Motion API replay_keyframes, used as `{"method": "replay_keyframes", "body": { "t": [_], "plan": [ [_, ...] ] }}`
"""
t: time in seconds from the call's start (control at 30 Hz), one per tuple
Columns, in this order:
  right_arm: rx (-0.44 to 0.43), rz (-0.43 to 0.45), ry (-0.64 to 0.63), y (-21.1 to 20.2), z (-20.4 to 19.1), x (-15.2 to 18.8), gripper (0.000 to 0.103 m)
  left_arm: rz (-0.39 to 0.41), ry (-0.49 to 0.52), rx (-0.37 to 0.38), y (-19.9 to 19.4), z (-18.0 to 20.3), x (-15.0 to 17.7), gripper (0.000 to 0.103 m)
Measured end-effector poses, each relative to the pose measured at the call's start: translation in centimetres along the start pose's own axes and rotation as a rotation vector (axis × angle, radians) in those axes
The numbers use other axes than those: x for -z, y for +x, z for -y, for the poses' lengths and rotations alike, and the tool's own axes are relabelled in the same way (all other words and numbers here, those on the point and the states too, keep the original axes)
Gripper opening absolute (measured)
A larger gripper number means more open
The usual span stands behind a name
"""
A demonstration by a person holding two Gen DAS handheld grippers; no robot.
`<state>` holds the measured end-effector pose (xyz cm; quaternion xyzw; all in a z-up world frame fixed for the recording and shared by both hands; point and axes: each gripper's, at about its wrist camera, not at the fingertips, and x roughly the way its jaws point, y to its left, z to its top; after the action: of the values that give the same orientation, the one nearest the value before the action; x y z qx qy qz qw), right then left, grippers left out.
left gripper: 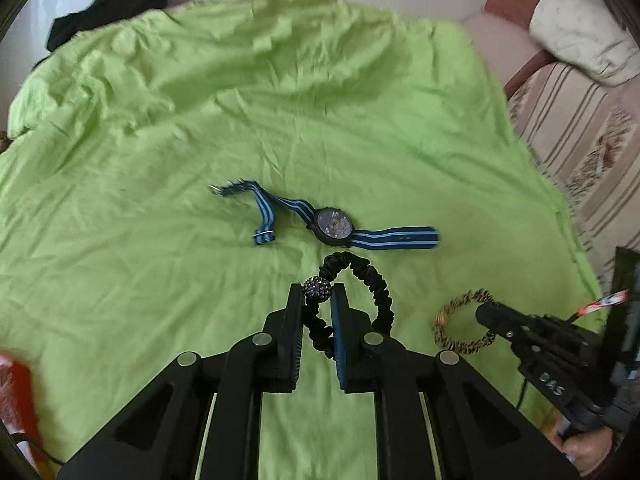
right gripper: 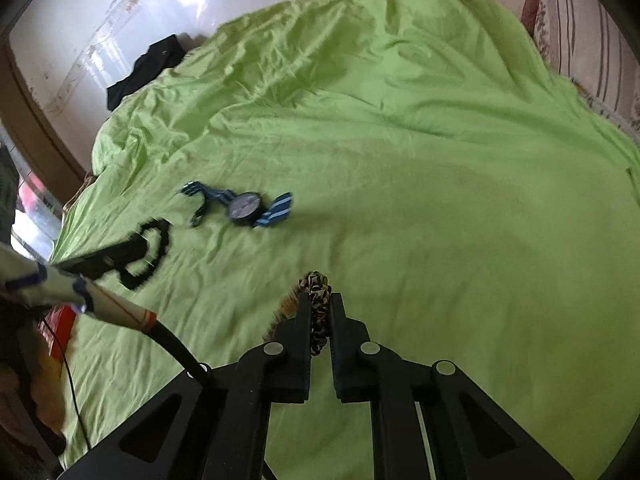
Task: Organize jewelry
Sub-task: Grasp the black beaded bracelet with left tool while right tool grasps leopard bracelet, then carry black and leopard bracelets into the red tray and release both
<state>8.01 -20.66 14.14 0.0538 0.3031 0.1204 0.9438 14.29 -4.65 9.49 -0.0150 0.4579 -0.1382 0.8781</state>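
My left gripper [left gripper: 318, 294] is shut on a black scrunchie band [left gripper: 380, 300] at its sparkly bead [left gripper: 317, 289], just above the green sheet [left gripper: 280, 120]. A watch [left gripper: 334, 227] with a blue striped strap lies just beyond it. My right gripper [right gripper: 320, 300] is shut on a leopard-print scrunchie [right gripper: 318, 308]. In the left wrist view the right gripper [left gripper: 486, 312] holds that scrunchie [left gripper: 460, 320] at the right. In the right wrist view the watch [right gripper: 244, 209] lies far left, with the left gripper [right gripper: 136, 246] and the black band [right gripper: 154, 252] beside it.
A black cloth [left gripper: 108, 8] lies at the sheet's far left corner. A striped sofa [left gripper: 580, 140] with a cushion [left gripper: 580, 36] borders the right. A red item [left gripper: 20, 392] sits at the near left edge. A cable [right gripper: 176, 344] runs by my right gripper.
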Motion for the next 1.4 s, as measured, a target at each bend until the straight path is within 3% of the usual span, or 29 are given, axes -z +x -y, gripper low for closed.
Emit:
{"method": "replay_keyframes", "body": {
  "t": [0.2,0.43,0.53,0.7,1.03,1.4],
  "plan": [
    [0.008,0.025,-0.049,-4.5,-2.2,2.0,0.009,0.051,-0.039,0.018,-7.5,-0.9,2.8,0.013],
    [-0.006,0.067,-0.062,-10.1,-4.8,4.9,0.009,0.080,-0.153,0.018,-14.4,-2.8,7.5,0.013],
    [-0.018,0.079,-0.057,-12.3,-5.7,6.5,0.009,0.124,-0.151,-0.032,-17.7,-2.6,9.6,0.013],
    [-0.033,0.083,-0.075,-14.5,-7.7,9.0,0.009,0.197,-0.078,-0.178,-22.0,-0.9,12.4,0.013],
    [-0.042,0.082,-0.101,-16.8,-10.9,12.4,0.009,0.265,0.001,-0.339,-26.1,-0.2,16.2,0.013],
    [-0.032,0.066,-0.099,-17.2,-12.1,13.9,0.009,0.252,-0.025,-0.335,-27.0,-1.4,17.6,0.013]
  ]
}}
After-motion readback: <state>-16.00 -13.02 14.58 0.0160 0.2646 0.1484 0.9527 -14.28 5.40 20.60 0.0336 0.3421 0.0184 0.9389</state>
